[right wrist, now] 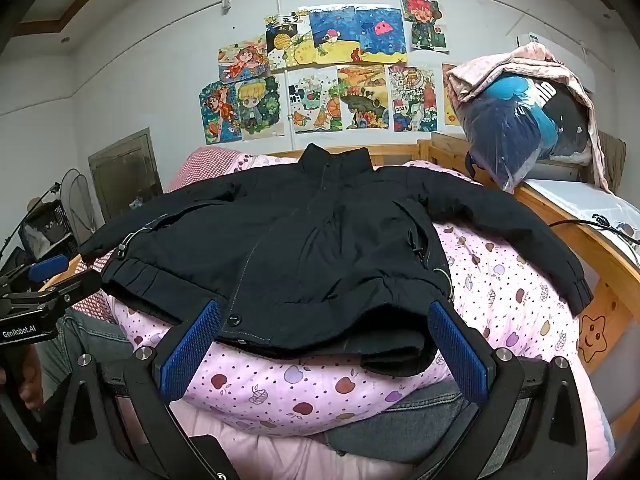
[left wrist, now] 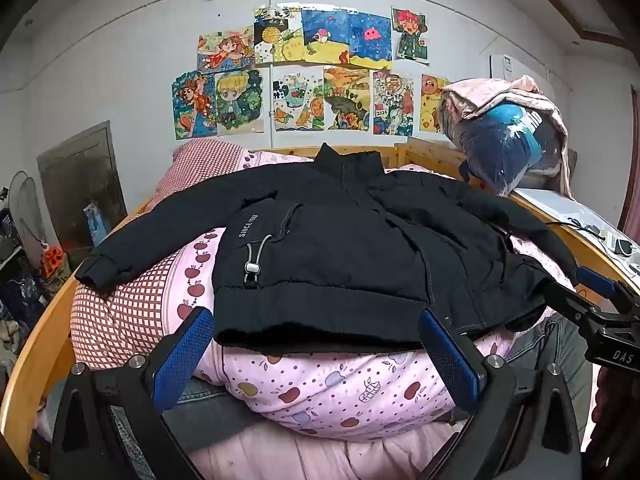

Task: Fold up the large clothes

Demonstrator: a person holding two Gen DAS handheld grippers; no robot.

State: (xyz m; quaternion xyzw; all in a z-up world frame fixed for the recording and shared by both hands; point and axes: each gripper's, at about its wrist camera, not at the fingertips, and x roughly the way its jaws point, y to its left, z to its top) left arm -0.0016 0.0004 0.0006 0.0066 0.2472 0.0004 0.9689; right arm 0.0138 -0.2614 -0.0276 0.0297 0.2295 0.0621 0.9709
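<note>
A black zip jacket [left wrist: 332, 236] lies spread front-up on a pink apple-print quilt [left wrist: 320, 388], collar toward the wall, both sleeves stretched out sideways. In the right wrist view the same jacket [right wrist: 320, 248] fills the middle, above the quilt [right wrist: 304, 388]. My left gripper [left wrist: 316, 344] is open, its blue pads just short of the hem at the jacket's left half. My right gripper [right wrist: 324, 340] is open too, pads on either side of the hem at the right half, holding nothing. The right gripper [left wrist: 600, 304] also shows at the right edge of the left wrist view.
A wooden bed frame [left wrist: 36, 328] rings the quilt. A bagged blue bundle under pink cloth [left wrist: 516, 140] sits on a wooden shelf at the right. Drawings [left wrist: 316, 76] cover the wall behind. Clutter and a fan [left wrist: 24, 216] stand at the left. Denim [right wrist: 404, 428] lies under the quilt's near edge.
</note>
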